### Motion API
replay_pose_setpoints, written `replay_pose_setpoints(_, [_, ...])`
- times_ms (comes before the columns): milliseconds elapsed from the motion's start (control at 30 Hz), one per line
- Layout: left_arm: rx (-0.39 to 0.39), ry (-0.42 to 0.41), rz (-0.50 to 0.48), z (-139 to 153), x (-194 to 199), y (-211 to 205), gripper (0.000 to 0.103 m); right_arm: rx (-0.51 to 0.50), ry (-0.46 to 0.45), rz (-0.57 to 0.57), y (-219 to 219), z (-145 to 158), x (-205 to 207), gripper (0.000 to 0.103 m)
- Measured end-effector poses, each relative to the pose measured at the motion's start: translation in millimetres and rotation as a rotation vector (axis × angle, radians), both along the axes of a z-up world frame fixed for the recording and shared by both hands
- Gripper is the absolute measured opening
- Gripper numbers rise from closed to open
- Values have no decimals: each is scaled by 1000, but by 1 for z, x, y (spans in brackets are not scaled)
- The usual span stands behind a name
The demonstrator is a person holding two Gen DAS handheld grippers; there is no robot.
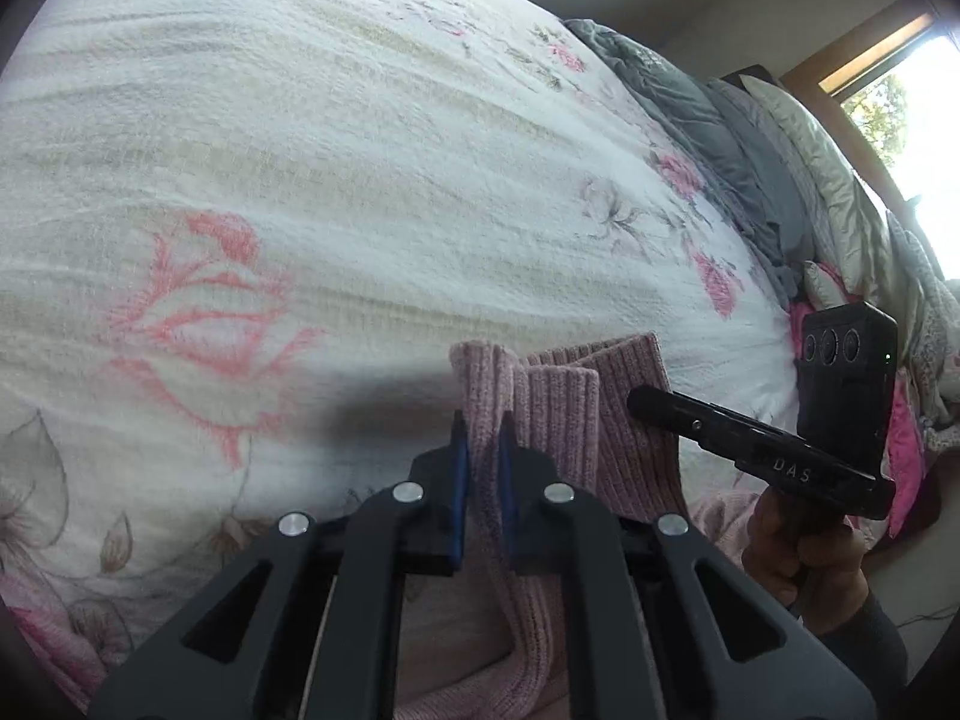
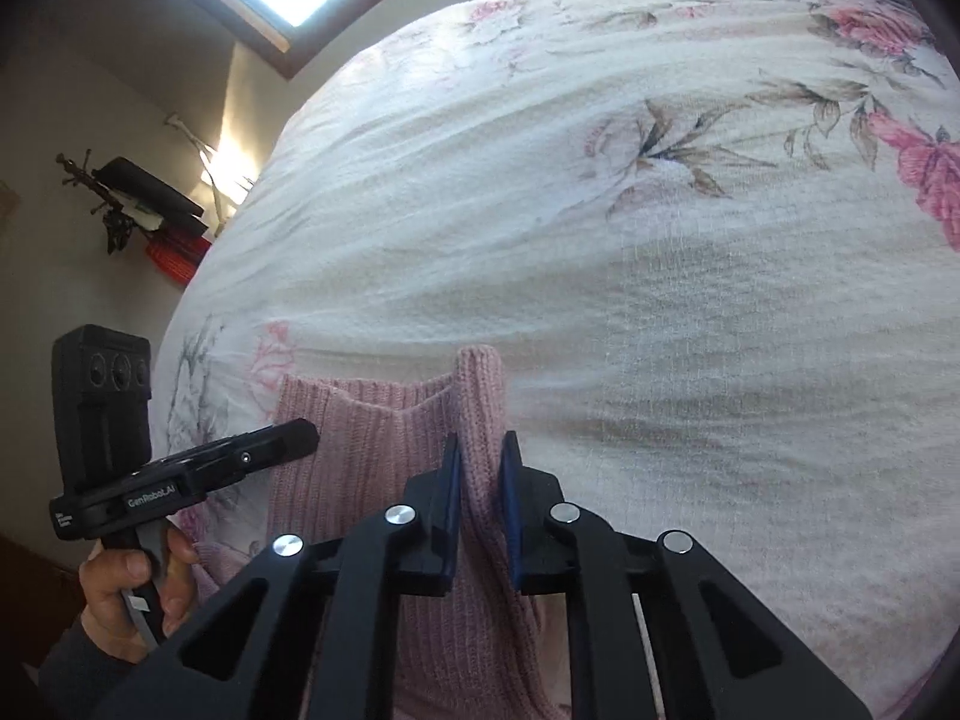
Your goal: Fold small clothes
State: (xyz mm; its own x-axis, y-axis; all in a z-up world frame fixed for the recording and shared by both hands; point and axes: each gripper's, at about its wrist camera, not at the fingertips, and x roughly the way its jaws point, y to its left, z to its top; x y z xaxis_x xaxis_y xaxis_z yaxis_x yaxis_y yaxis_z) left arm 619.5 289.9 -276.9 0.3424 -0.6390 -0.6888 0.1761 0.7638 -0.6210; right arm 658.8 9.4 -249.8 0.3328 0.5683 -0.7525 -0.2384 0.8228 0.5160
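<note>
Tension matters: my left gripper [image 1: 483, 456] and right gripper [image 2: 483, 480] each pinch the pink knit [image 2: 360, 450]; I'd lower both evenly onto the bed [image 2: 660, 240].

A floral bedspread [image 1: 360, 180] covers the bed, grey bedding [image 1: 714, 120] bunched along one edge near a bright window [image 1: 900, 90].

Two close wrist views, shared bedspread [image 1: 360, 120].
</note>
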Motion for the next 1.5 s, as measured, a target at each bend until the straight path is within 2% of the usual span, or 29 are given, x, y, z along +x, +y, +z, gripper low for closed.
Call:
replay_pose_setpoints(100, [-33, -88, -124, 40, -22, 3, 7, 65, -68, 9, -18, 36, -31, 11])
replay_pose_setpoints(200, [-20, -152, -218, 75, -52, 4, 7, 89, -130, 37, -31, 68, -68, 11])
replay_pose_setpoints(300, [-41, -195, -285, 98, -95, 2, 7, 105, -172, 72, -37, 90, -112, 11])
replay_pose_setpoints(367, [-29, -229, -335, 103, -132, 0, 11, 110, -183, 102, -40, 95, -146, 11])
replay_pose_setpoints(400, [-15, -227, -364, 100, -151, -2, 22, 93, -182, 123, -41, 91, -165, 11])
replay_pose_setpoints(433, [0, -212, -399, 93, -172, -3, 38, 60, -171, 153, -40, 84, -182, 16])
replay_pose_setpoints(467, [37, -200, -418, 82, -192, -1, 48, 28, -141, 181, -39, 72, -200, 20])
replay_pose_setpoints(500, [83, -185, -416, 70, -211, 0, 64, 3, -96, 195, -40, 59, -214, 32])
replay_pose_setpoints(533, [110, -153, -403, 57, -227, 3, 66, -20, -48, 202, -43, 44, -229, 41])
replay_pose_setpoints(600, [83, -68, -364, 31, -249, 11, 66, -64, 7, 191, -52, 23, -256, 41])
replay_pose_setpoints(667, [14, -8, -307, 13, -264, 22, 66, -56, 51, 144, -65, 12, -268, 41])
replay_pose_setpoints(800, [-133, 23, -201, 2, -266, 24, 68, 27, 103, 35, -79, 9, -259, 41])
replay_pose_setpoints(833, [-170, 18, -179, 3, -263, 22, 72, 55, 106, 10, -80, 10, -252, 41])
replay_pose_setpoints(900, [-194, 25, -140, 4, -252, 12, 79, 91, 121, -29, -76, 8, -237, 41])
replay_pose_setpoints(1000, [-219, 105, -88, -9, -229, -6, 79, 104, 192, -71, -63, -9, -214, 41])
replay_pose_setpoints(1067, [-182, 180, -48, -23, -218, -16, 78, 80, 240, -82, -53, -26, -207, 41])
replay_pose_setpoints(1100, [-151, 202, -36, -28, -214, -22, 65, 55, 250, -78, -49, -31, -206, 35])
replay_pose_setpoints(1133, [-108, 214, -22, -31, -213, -26, 37, 25, 240, -84, -47, -30, -206, 14])
replay_pose_setpoints(1167, [-60, 227, -23, -34, -213, -29, 14, 20, 226, -80, -47, -26, -209, 9])
replay_pose_setpoints(1200, [-13, 226, -29, -37, -214, -31, 7, 18, 200, -77, -48, -19, -212, 9])
replay_pose_setpoints(1233, [25, 205, -38, -37, -216, -32, 7, -4, 165, -67, -49, -12, -217, 9])
replay_pose_setpoints(1300, [107, 161, -56, -36, -219, -34, 7, -109, 139, -64, -50, -11, -222, 9])
replay_pose_setpoints(1367, [125, 138, -56, -31, -222, -33, 7, -138, 148, -51, -52, -20, -223, 9])
replay_pose_setpoints(1400, [138, 119, -52, -25, -223, -32, 13, -138, 137, -43, -51, -18, -224, 13])
replay_pose_setpoints(1433, [159, 89, -43, -17, -227, -29, 21, -126, 119, -38, -51, -12, -226, 22])
replay_pose_setpoints(1467, [177, 47, -28, -5, -232, -27, 28, -117, 91, -50, -52, -4, -229, 25])
replay_pose_setpoints(1500, [176, 1, -15, 7, -237, -24, 44, -113, 52, -66, -52, 6, -234, 27])
